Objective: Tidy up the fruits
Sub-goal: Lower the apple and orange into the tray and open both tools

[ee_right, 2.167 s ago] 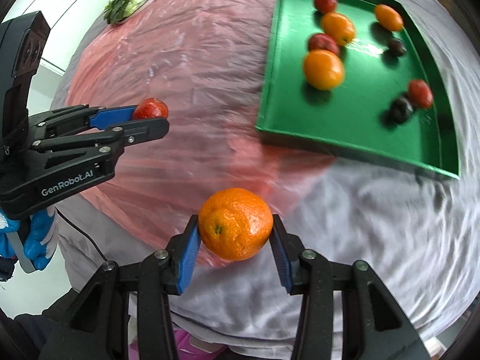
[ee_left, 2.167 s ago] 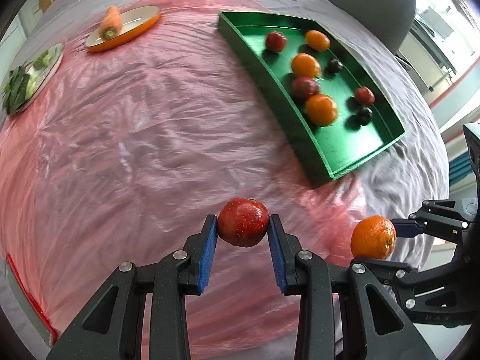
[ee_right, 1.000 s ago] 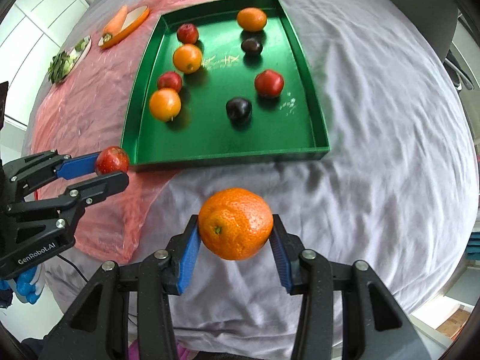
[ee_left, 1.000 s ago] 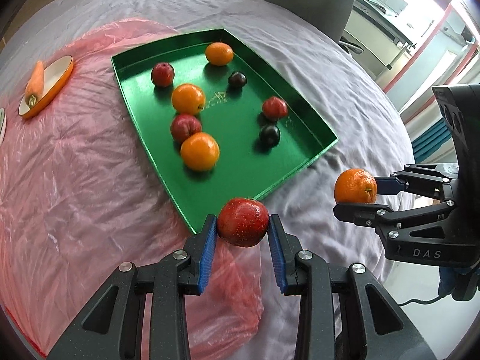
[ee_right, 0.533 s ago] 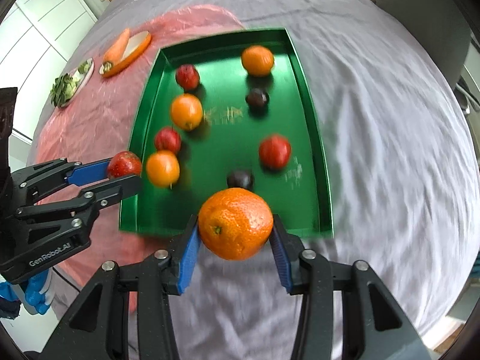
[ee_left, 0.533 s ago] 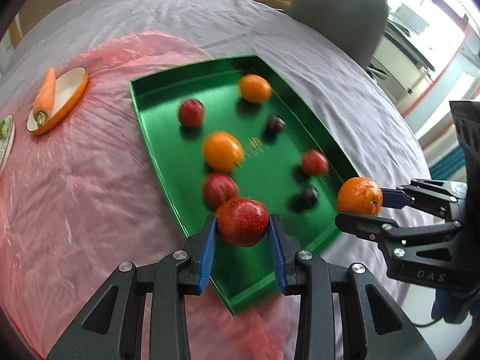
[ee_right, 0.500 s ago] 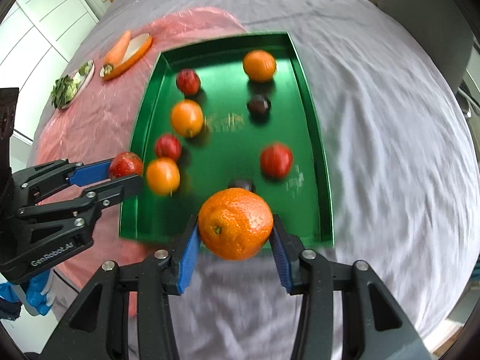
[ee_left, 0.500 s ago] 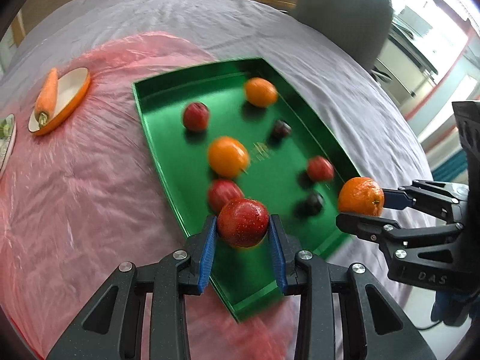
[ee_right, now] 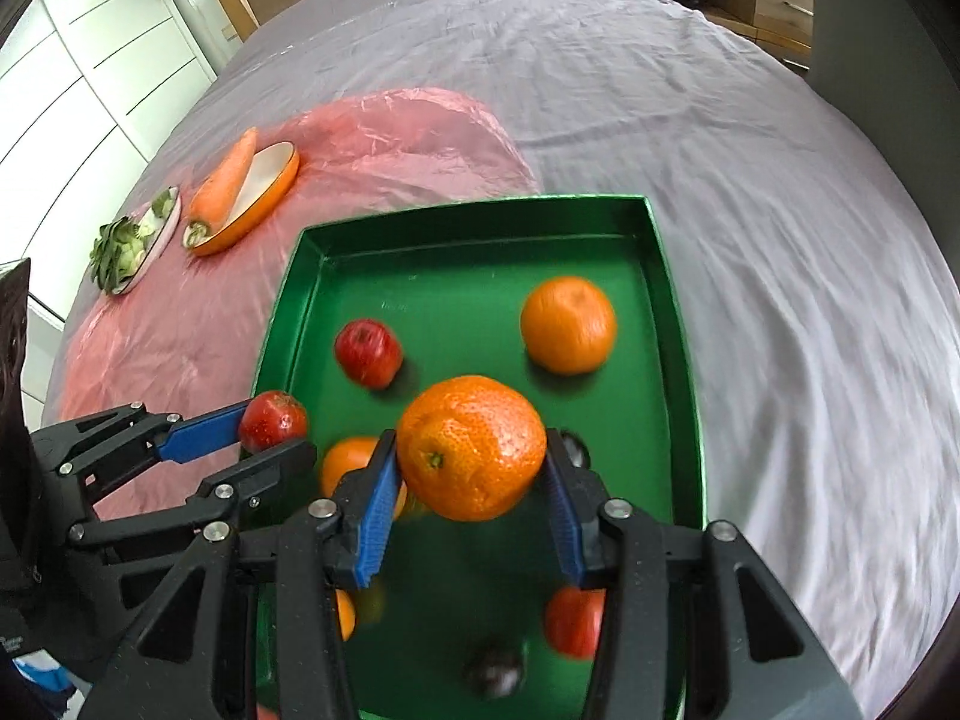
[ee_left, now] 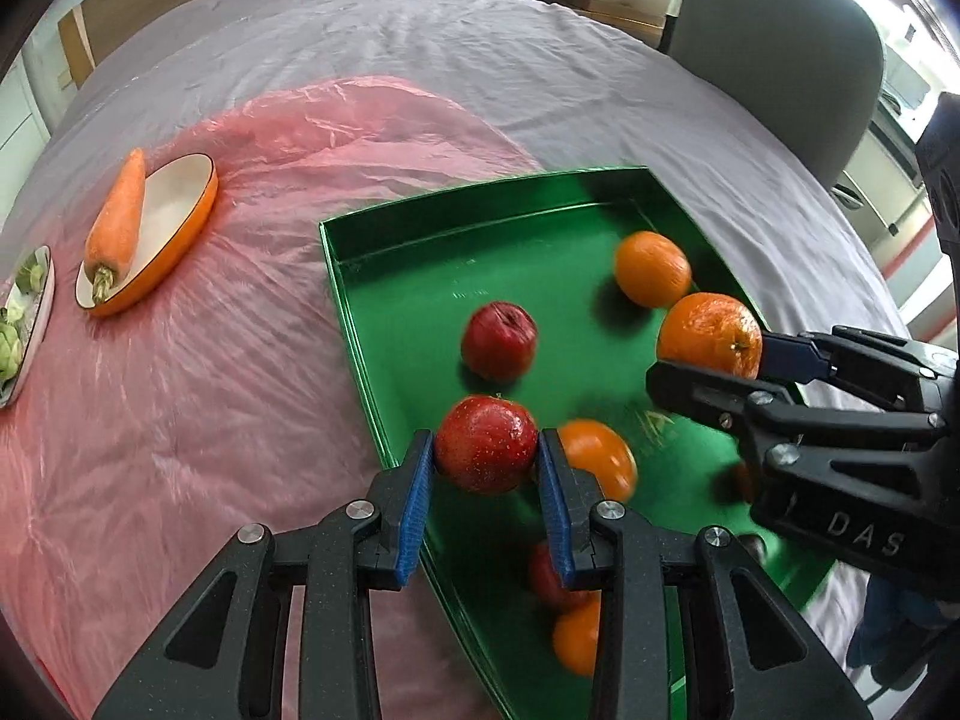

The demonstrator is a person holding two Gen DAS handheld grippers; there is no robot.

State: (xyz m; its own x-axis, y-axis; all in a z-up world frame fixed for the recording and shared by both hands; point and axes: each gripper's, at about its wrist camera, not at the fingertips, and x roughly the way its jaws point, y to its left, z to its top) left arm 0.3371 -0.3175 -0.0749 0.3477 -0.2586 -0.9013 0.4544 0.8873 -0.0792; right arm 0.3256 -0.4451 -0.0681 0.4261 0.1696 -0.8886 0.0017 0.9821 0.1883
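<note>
My left gripper (ee_left: 486,468) is shut on a red apple (ee_left: 486,443), held above the left rim of the green tray (ee_left: 420,228). My right gripper (ee_right: 471,483) is shut on an orange (ee_right: 472,456), hanging over the tray's (ee_right: 480,228) middle. In the left wrist view the right gripper (ee_left: 729,354) with its orange (ee_left: 710,334) is over the tray's right side. In the right wrist view the left gripper (ee_right: 273,429) and its apple (ee_right: 273,420) are at the tray's left rim. Inside the tray lie a red apple (ee_left: 499,340), oranges (ee_left: 652,269) and dark plums, partly hidden by the fingers.
The tray rests on a grey cloth (ee_right: 780,240) with a pink plastic sheet (ee_left: 150,390) to its left. An orange dish (ee_left: 162,228) with a carrot (ee_left: 117,222) and a plate of greens (ee_right: 129,246) lie far left. A grey chair (ee_left: 774,48) stands behind.
Both grippers have moved forward over the tray with their fruit still held. The tray now fills the lower part of both views; the dish with the carrot appears nearer.
</note>
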